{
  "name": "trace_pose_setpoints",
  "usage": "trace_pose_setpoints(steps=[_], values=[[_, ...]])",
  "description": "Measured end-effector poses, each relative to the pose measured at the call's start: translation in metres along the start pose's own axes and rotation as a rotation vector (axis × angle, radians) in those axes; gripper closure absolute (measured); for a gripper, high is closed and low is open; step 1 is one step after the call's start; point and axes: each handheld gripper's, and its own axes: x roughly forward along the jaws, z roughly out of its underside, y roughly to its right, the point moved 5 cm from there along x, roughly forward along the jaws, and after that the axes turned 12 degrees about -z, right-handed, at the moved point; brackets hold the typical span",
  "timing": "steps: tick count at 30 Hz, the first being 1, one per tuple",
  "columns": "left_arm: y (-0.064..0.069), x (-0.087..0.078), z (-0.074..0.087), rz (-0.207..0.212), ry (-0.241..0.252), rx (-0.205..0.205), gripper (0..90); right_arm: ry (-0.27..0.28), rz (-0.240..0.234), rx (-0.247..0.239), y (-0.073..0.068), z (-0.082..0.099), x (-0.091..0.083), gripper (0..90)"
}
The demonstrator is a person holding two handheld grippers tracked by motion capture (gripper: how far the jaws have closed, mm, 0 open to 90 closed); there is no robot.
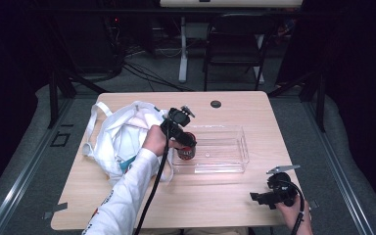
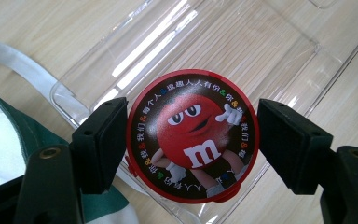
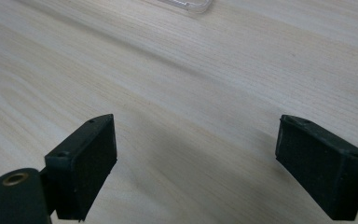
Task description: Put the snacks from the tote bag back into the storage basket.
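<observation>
While the left claw clamps the red M&M's candy tub by its round lid over the clear plastic tray, we note slip risk. Released off-centre, it could catch the tray wall and tip; the right claw rests open and empty on the desk.

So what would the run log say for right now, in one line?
left tool: shut on red candy tub | tub: over clear tray, beside white bag | right tool: open, nothing held, over table

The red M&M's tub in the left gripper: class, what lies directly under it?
Under the tub, held by the left gripper, lies the clear tray, with the wooden table showing through it. The tub covers the tray floor straight beneath, so whether it touches down is hidden.
</observation>
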Motion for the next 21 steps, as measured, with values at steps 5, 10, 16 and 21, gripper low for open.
trace_pose_setpoints(steps=[5,10,16,21], values=[[0.001,0.007,0.005,-0.003,-0.013,-0.002,27.5,0.0,0.0,-0.001,0.0,0.0,0.0,11.9],[0.004,0.019,0.013,-0.014,-0.04,-0.012,27.4,-0.001,-0.003,-0.002,0.0,0.0,0.0,11.9],[0.005,0.033,0.022,-0.004,-0.062,-0.033,27.4,0.001,-0.003,-0.003,0.0,0.0,0.001,11.9],[0.007,0.037,0.025,0.003,-0.071,-0.052,27.4,-0.001,0.0,-0.003,0.0,0.0,0.002,11.9]])
